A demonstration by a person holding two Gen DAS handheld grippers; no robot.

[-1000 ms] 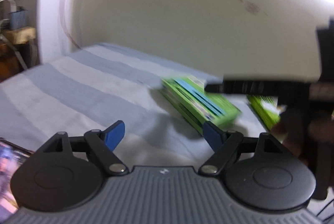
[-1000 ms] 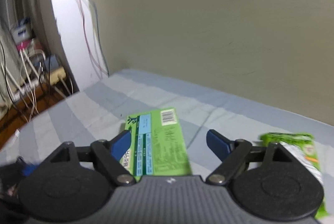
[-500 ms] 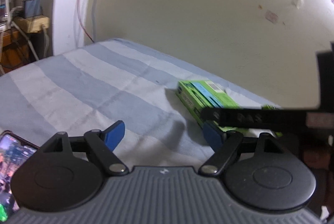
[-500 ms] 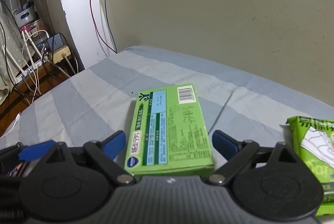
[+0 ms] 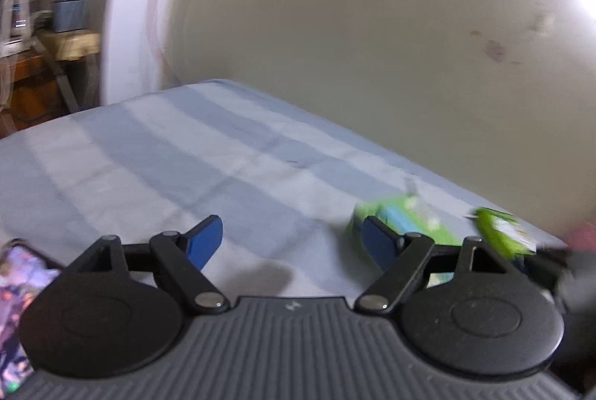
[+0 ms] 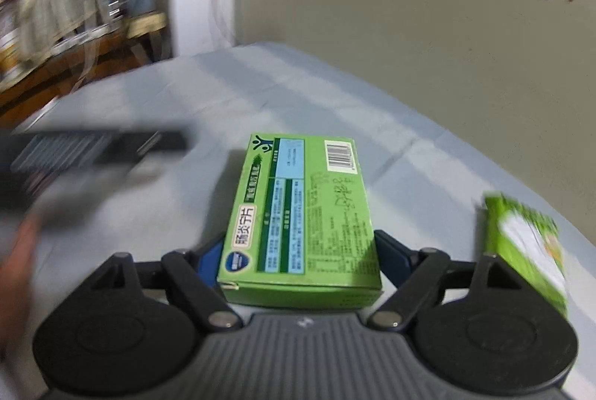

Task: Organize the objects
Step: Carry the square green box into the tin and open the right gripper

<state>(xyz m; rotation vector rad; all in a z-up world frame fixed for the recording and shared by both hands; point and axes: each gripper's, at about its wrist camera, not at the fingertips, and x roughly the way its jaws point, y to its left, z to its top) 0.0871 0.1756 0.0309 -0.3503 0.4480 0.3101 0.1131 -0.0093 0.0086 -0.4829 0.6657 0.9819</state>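
Note:
A green medicine box point(image 6: 305, 210) lies flat on the striped bed sheet point(image 6: 260, 94). My right gripper point(image 6: 298, 240) straddles its near end. Its jaws are closing, and the blue pads point(image 6: 389, 251) sit against the box's two long sides. The left wrist view shows the same box point(image 5: 406, 217) blurred, behind my left gripper's right finger. My left gripper point(image 5: 290, 228) hovers open over bare sheet with nothing between its fingers. A green wipes packet point(image 6: 529, 247) lies to the right of the box.
A phone point(image 5: 18, 288) with a lit screen lies at the left gripper's near left. The left gripper's blurred body point(image 6: 104, 146) and a hand point(image 6: 18, 251) fill the left of the right wrist view. A wall point(image 6: 409, 9) backs the bed, and cluttered shelves point(image 6: 93, 9) stand far left.
My right gripper has moved forward over the green box, and its pads have closed in against the box's sides. The left wrist view has swung left, so the box sits lower right.

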